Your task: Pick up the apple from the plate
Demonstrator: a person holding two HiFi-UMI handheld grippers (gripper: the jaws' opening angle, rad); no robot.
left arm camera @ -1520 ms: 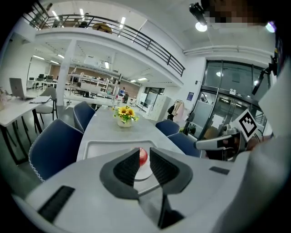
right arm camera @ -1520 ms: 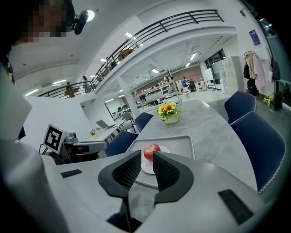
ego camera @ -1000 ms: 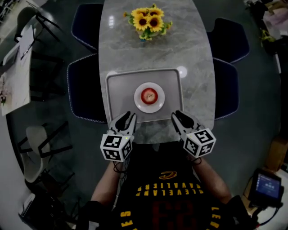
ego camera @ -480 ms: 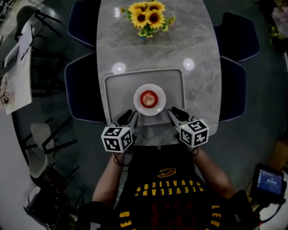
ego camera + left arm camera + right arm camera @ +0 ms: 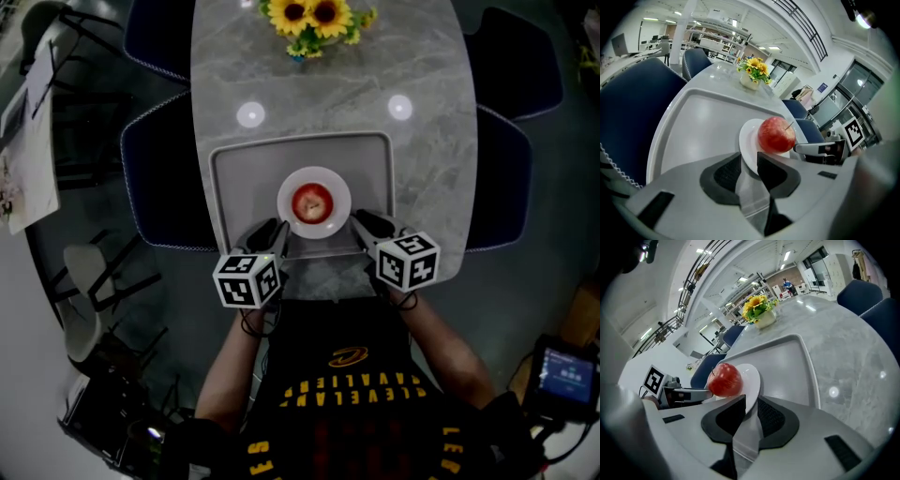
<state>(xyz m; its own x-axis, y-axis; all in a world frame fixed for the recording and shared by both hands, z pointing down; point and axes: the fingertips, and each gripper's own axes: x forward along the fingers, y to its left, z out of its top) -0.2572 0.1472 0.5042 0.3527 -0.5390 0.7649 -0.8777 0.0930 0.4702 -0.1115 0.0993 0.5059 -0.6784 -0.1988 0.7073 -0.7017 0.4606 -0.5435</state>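
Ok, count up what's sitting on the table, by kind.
apple: 1
plate: 1
tray: 1
sunflower bouquet: 1
Total: 4

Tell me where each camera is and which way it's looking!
Head view: on the person's head, looking steeply down at table, tray, forearms, left hand-held gripper and right hand-held gripper.
Left gripper view: on that gripper, facing forward-right across the plate; its jaws grip the rim.
Right gripper view: mirrored, facing forward-left; jaws on the rim too.
Both gripper views share the apple and sunflowers.
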